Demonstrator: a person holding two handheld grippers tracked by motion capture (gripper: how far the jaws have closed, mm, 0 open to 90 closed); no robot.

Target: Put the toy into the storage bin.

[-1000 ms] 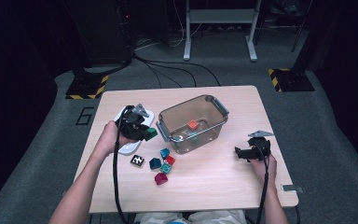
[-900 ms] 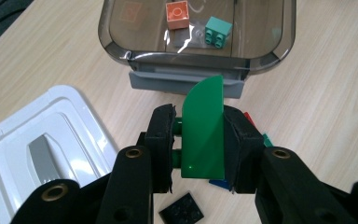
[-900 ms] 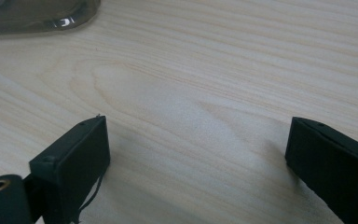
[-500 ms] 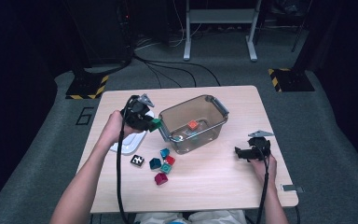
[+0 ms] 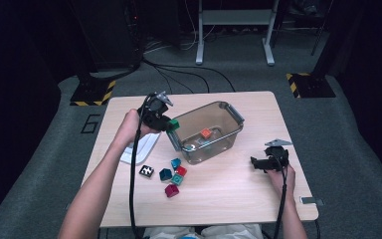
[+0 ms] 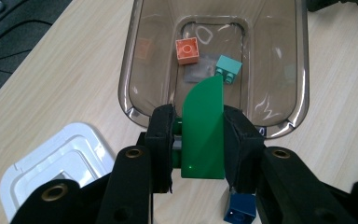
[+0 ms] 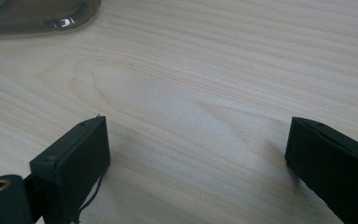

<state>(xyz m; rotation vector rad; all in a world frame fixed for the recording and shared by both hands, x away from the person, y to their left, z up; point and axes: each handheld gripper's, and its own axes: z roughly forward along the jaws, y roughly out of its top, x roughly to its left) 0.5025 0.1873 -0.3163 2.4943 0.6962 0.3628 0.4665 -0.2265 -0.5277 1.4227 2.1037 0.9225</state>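
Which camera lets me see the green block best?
The left gripper view: the green block is big and close, clamped in the left gripper above the clear bin. In the high view it is a tiny green spot.

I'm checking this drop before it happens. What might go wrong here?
The left gripper holds the green plastic block over the near rim of the clear plastic bin. Released now, it may hit the rim and fall outside, or land on the orange block.
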